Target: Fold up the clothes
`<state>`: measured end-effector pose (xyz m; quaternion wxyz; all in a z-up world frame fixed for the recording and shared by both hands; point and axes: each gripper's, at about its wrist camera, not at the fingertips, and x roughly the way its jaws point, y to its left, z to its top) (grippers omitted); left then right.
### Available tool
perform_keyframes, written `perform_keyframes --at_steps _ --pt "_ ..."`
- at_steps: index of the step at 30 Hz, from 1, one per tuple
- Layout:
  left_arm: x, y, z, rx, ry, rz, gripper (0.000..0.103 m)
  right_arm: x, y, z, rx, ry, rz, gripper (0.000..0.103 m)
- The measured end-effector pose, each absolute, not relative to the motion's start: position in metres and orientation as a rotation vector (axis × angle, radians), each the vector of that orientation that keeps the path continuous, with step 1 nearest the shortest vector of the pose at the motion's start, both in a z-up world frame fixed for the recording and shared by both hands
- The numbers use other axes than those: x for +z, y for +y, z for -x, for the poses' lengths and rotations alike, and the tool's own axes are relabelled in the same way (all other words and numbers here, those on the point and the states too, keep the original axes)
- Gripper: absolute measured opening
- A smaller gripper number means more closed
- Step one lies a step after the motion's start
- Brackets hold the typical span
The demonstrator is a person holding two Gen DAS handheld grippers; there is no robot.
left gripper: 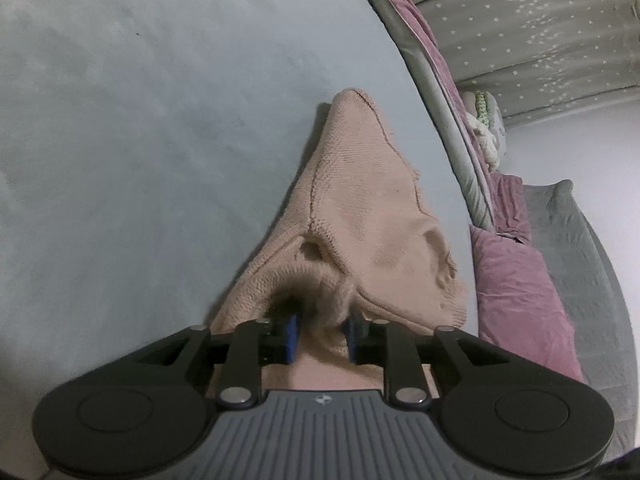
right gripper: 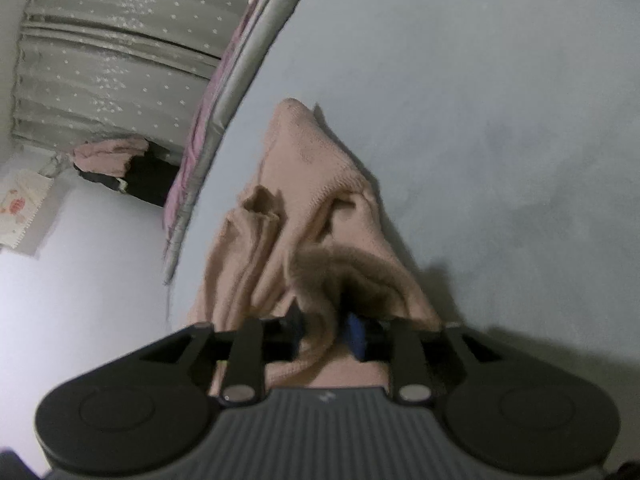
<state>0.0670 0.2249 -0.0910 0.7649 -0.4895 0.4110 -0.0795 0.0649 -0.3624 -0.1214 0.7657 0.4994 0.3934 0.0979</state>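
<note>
Between my left gripper's point(left gripper: 320, 338) blue pads point(left gripper: 291, 338), a bunched fold of the pink knit sweater point(left gripper: 360, 216) is pinched tight, the jaws closed on it. From there the sweater runs forward in a long taper, seams showing, its far tip resting on the pale blue bed sheet point(left gripper: 140, 140). My right gripper point(right gripper: 326, 334) likewise has its jaws clamped on a gathered edge of the same sweater point(right gripper: 312, 184), which hangs in loose folds and trails onto the sheet point(right gripper: 480, 120). Beside the bed's edge lie a grey and mauve quilt point(left gripper: 512, 288) and, further off, a star-patterned grey curtain point(right gripper: 112, 60), with a heap of pink and black clothes point(right gripper: 116, 164) beneath it.
</note>
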Motion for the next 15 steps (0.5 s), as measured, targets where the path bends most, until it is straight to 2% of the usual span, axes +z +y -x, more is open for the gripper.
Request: perform_keyframes --at_steps 1,3,5,8,15 --pt "-0.089 0.228 -0.068 -0.179 0.881 1.073 0.026 -0.122 -0.363 -0.067 0.218 0.845 -1.096 0.038" --pt "-0.078 0.233 -0.067 -0.170 0.829 1.047 0.030 -0.116 -0.367 -0.071 0.230 0.795 -1.128 0.055" --pt "-0.067 0.238 -0.066 -0.140 0.773 1.000 0.041 -0.109 -0.372 -0.074 0.231 0.744 -1.146 0.056" --pt "-0.059 0.239 -0.063 -0.097 0.743 0.929 0.043 -0.100 -0.375 -0.080 0.217 0.705 -1.120 0.056" --pt "-0.058 0.214 -0.070 -0.087 0.818 0.704 0.044 -0.087 -0.355 -0.093 0.154 0.756 -0.882 0.056"
